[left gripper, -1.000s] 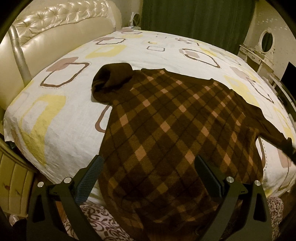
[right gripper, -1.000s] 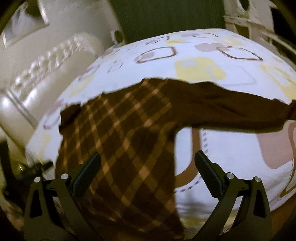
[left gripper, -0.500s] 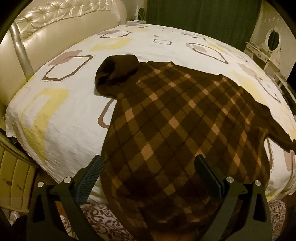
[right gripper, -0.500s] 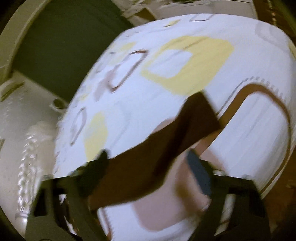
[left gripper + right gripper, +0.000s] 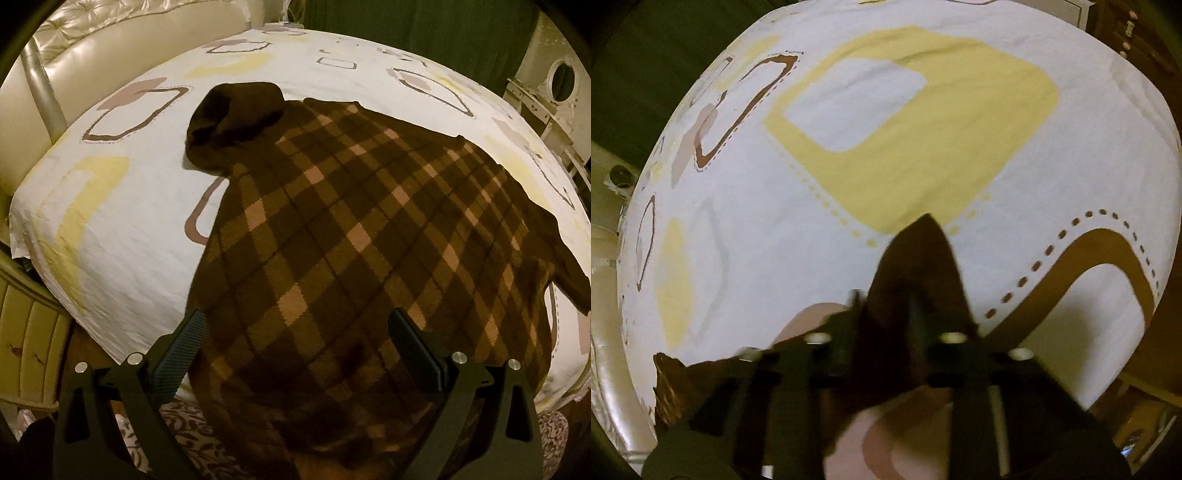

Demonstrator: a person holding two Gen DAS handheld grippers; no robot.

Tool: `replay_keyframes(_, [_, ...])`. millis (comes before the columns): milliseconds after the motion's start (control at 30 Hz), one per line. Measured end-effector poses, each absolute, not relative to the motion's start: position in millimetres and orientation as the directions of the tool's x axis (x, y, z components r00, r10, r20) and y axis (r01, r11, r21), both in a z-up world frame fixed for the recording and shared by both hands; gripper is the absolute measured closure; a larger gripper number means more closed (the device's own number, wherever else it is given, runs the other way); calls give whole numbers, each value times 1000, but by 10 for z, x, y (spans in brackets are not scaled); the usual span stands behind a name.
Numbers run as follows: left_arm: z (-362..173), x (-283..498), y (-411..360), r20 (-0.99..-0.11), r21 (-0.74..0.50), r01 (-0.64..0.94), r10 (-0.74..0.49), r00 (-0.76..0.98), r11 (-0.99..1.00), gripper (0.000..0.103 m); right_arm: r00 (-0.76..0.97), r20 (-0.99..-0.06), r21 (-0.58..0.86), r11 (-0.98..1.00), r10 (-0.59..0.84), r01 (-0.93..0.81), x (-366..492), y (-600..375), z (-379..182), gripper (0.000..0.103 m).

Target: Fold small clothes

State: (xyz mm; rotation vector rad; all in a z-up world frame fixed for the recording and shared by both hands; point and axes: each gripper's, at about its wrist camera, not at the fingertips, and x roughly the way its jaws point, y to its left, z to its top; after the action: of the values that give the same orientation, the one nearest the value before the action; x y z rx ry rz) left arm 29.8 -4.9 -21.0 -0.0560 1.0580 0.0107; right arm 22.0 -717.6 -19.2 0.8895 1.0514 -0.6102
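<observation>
Right tongs (image 5: 886,314) clamped on sweater sleeve (image 5: 919,258); left tongs (image 5: 295,332) wide apart.

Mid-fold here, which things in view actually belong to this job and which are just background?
Job:
- plaid sweater, spread on the bed
- its plain brown sleeve, pinched in the right gripper
- left gripper, open above the hem
- bedsheet, the folding surface

Background:
- headboard
- green curtain
- vanity mirror
</observation>
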Motion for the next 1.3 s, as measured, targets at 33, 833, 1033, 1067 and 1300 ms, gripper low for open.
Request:
replay_keyframes(33, [-206, 291, -63, -871, -43, -34, -21, 490, 999, 5, 438, -899, 375, 510, -5, 774, 145, -7201, -147, 97])
replay_keyframes(833, [-174, 242, -229, -873, -45, -3, -38, 486, 999, 5, 807, -590, 771, 323, 37, 549, -1529, -7537, -377, 58])
replay_keyframes(1033, [-239, 264, -246, -881, -38, 4, -35, 473, 999, 5, 787, -607, 775, 299, 109, 556, -1144, -7464, -465, 63])
replay_keyframes(1067, [-254, 274, -240, -882, -38, 3, -35, 470, 999, 5, 783, -611, 773, 302, 117, 558, -1086, -7431, -456, 74])
replay_keyframes(1300, [-341, 343, -182, -892, -43, -9, -34, 452, 999, 5, 835, -544, 799, 353, 80, 487, -761, -7188, -46, 98])
